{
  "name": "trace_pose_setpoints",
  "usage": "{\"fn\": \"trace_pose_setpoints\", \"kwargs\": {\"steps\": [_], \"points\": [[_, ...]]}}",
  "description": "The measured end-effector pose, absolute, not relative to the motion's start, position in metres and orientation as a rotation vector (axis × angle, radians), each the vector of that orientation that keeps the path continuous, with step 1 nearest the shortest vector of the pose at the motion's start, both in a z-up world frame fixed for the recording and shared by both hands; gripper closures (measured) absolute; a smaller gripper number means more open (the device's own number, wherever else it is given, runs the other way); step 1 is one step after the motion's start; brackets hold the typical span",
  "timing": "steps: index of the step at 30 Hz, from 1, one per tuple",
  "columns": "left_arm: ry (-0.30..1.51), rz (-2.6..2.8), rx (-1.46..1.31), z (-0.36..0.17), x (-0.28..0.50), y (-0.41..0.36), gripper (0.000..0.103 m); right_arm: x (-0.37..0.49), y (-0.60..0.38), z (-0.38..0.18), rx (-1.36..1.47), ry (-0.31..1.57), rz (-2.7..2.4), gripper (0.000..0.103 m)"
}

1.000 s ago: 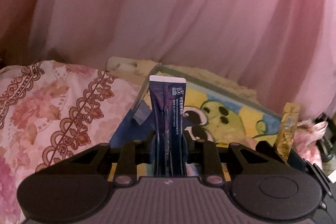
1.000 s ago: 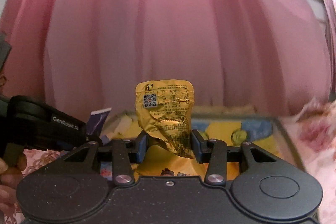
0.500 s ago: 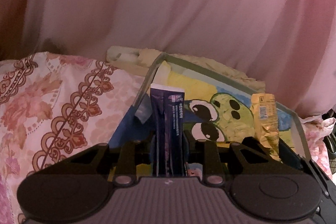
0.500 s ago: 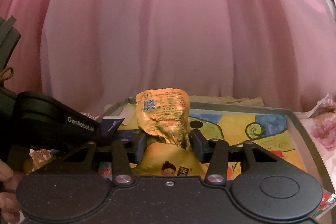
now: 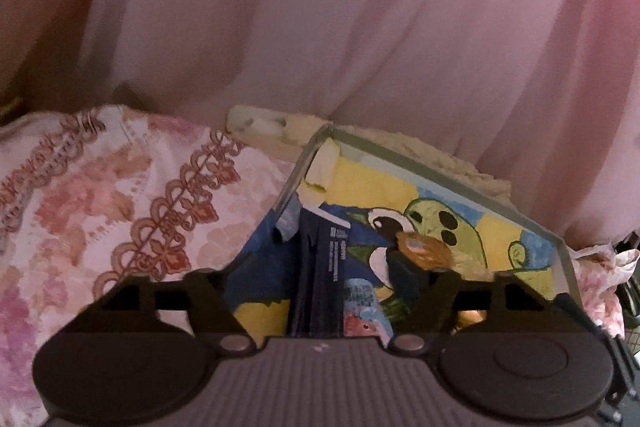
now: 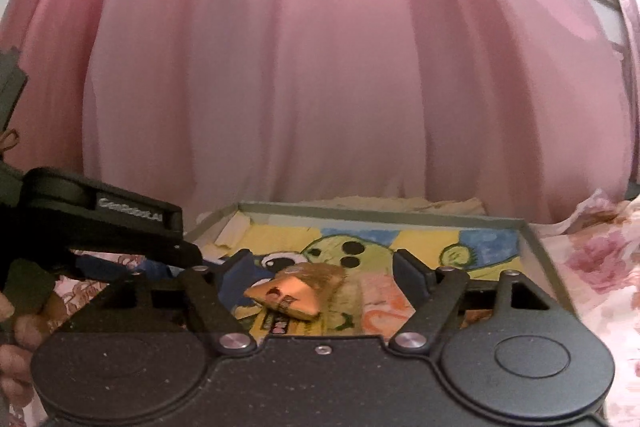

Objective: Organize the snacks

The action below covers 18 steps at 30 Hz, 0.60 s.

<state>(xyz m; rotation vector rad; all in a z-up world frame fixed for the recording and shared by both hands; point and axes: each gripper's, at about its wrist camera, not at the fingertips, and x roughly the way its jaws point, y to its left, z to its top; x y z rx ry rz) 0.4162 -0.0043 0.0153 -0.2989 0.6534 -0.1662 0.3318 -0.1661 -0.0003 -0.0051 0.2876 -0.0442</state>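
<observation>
Both snacks now lie in the shallow grey-rimmed tray (image 6: pixel 536 239), whose floor carries a painted cartoon of a green, big-eyed creature on yellow and blue; the tray sits on a bed covered by a pink floral bedspread (image 5: pixel 120 211), with a pink curtain (image 6: pixel 320 67) hanging behind. The left hand-held gripper (image 5: pixel 320 291) has its jaws spread wide, and the dark navy stick sachet (image 5: pixel 320 275) stands between them without either finger seeming to press it, near the tray's left rim; it looks freshly let go, probably leaning on something beneath, though what props it is hidden. The right hand-held gripper (image 6: pixel 320 275) is likewise wide apart, and the crumpled golden snack packet (image 6: pixel 296 291) lies loose on the tray floor between and below its fingers, close to the tray's middle and touching neither finger. Placing both in one tray fits the task of gathering snacks together, and the opened jaws suggest a release. White print runs down the sachet but is too blurred to read; the packet shows a small red-and-white mark, also illegible. In the right wrist view the side of the left hand-held gripper bears pale lettering that appears to read "GenRobot.AI". More colourful wrappers lie under the grippers, unclear.
</observation>
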Motion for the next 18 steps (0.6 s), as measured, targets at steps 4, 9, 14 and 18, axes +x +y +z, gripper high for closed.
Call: {"fn": "trace_pose_setpoints", "kwargs": {"steps": [4, 9, 14, 18], "points": [[0.591, -0.151, -0.266, 0.031, 0.395, -0.004, 0.007, 0.316, -0.176, 0.011, 0.024, 0.266, -0.066, 0.014], [0.525, -0.094, -0.247, 0.046, 0.362, -0.001, 0.001, 0.292, -0.186, 0.027, 0.078, 0.247, -0.105, 0.006], [0.480, -0.066, -0.196, 0.059, 0.326, 0.001, 0.001, 0.255, -0.191, 0.045, 0.088, 0.230, -0.130, 0.001], [0.467, -0.062, -0.186, 0.064, 0.293, 0.006, 0.001, 0.220, -0.194, 0.054, 0.083, 0.231, -0.143, 0.001]]}}
